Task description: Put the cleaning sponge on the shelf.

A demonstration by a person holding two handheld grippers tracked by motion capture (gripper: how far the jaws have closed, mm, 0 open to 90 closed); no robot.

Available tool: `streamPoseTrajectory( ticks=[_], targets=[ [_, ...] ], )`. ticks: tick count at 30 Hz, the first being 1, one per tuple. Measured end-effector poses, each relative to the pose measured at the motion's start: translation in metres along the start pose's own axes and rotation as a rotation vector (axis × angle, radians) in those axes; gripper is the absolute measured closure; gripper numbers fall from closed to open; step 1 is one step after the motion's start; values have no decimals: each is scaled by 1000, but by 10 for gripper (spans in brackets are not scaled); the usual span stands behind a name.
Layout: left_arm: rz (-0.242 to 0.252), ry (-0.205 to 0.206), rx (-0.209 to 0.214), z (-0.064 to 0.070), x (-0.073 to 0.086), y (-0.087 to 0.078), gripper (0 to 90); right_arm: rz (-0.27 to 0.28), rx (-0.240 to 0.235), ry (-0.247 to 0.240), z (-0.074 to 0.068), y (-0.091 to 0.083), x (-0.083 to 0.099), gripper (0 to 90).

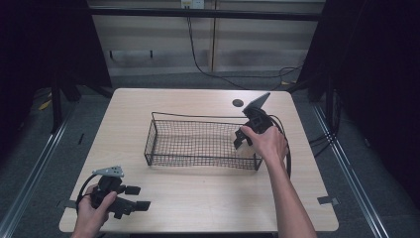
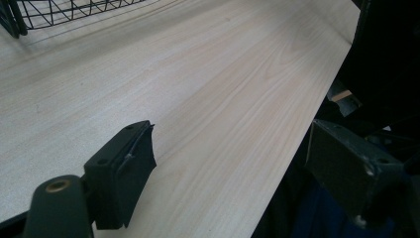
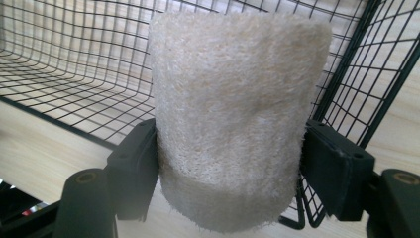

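A black wire basket [image 1: 198, 118] stands at the middle of the light wooden table [image 1: 208, 198]. At its right end a hand holds my right gripper [image 1: 242, 139], tilted down over the basket's edge. In the right gripper view that gripper [image 3: 230, 144] is shut on a cream, fibrous loofah cylinder [image 3: 233, 99], upright between the jaws, with the basket mesh [image 3: 59, 59] behind it. My left gripper [image 1: 137, 197] rests in a hand near the table's front left corner. It [image 2: 230, 148] is open with nothing between its jaws, pointing along the table's front edge.
A small dark round spot [image 1: 237, 103] lies on the table behind the basket. A corner of the basket [image 2: 49, 12] shows far off in the left gripper view. Bare wood [image 2: 198, 74] stretches between basket and front edge. Cables [image 1: 208, 69] run across the floor beyond.
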State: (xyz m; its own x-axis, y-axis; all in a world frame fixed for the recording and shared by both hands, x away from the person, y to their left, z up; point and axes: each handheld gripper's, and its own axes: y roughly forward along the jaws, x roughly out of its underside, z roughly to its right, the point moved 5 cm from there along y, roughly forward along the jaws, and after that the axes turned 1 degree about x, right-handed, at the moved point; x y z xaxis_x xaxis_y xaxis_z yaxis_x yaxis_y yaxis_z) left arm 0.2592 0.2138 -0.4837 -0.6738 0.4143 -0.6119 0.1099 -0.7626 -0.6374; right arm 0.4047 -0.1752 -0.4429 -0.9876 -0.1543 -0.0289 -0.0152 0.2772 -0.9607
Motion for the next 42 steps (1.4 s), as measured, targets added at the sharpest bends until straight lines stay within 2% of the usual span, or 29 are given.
streamPoseTrajectory(
  ticks=[2, 19, 24, 28, 42],
  targets=[
    [0, 1, 2, 0, 0, 0, 184, -1, 5, 15, 2, 5, 1, 281],
    [-3, 1, 1, 0, 0, 0, 184, -7, 13, 22, 3, 25, 4, 280],
    [-5, 3, -1, 0, 0, 0, 183, -7, 33, 22, 5, 32, 5, 280],
    [-5, 3, 2, 0, 0, 0, 184, -8, 27, 46, 4, 33, 6, 280],
    [-5, 3, 2, 0, 0, 0, 183, -18, 70, 50, 3, 40, 6, 279]
  ],
)
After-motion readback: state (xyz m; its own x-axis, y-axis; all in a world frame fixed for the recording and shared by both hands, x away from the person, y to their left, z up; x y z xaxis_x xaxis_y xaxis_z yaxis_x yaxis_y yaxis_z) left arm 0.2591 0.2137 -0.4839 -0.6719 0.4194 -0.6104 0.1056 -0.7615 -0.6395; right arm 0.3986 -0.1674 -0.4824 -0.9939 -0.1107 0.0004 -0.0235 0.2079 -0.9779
